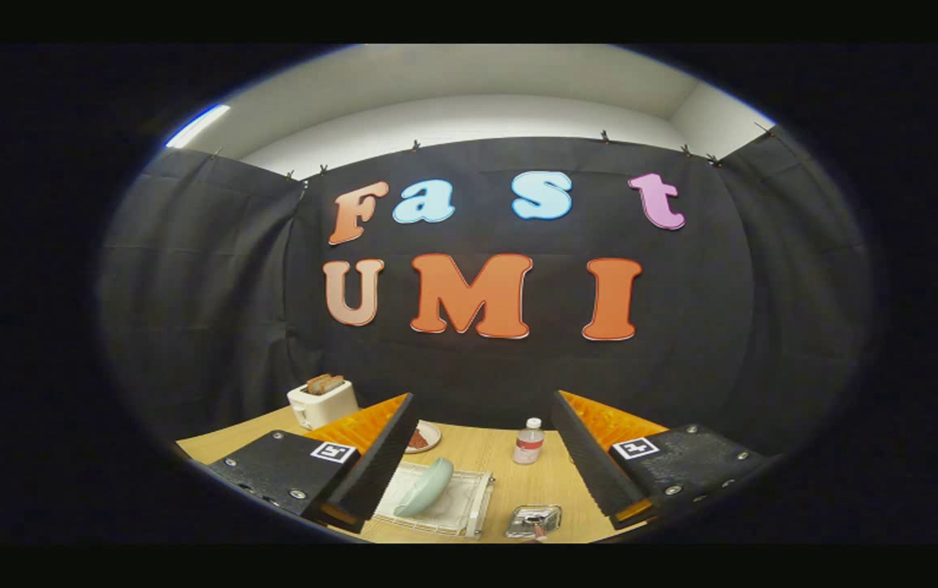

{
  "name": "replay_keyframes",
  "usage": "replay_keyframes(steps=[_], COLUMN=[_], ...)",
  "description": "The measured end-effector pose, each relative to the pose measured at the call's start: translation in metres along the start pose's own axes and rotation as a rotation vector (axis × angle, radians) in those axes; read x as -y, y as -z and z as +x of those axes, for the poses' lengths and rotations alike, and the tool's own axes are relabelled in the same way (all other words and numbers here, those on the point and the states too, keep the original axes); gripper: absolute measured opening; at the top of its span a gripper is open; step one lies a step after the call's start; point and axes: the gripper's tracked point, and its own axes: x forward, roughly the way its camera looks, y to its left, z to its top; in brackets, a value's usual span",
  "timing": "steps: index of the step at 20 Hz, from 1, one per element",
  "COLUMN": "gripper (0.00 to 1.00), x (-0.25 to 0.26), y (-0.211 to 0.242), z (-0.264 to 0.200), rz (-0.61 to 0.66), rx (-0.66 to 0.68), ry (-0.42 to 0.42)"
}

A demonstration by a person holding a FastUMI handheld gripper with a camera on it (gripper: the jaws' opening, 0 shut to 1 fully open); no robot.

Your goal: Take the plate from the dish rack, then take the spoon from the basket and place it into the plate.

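A pale green plate [424,486] stands on edge in a white wire dish rack [469,510] on the wooden table, just beside my left finger and below the gap between the fingers. A small clear basket [533,521] holding cutlery sits to the right of the rack; the spoon in it is too small to make out. My gripper [481,425] hangs open well above the table, with nothing between its fingers.
A white toaster [322,402] with bread slices stands at the table's far left. A small plate with something red [421,438] lies behind the left finger. A clear bottle with a white cap [528,441] stands mid-table beyond the rack.
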Motion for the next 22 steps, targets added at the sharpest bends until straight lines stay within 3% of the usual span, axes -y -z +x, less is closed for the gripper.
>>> replay_keyframes(steps=[9,15,22], gripper=[0.98,0.97,0.84], x=[-0.026,-0.048,-0.067], y=[0.062,0.094,0.161], z=[0.032,0.055,0.075], rz=[0.054,-0.002,0.109], rx=[-0.281,-0.461,-0.790], ry=[-0.068,-0.124,-0.173])
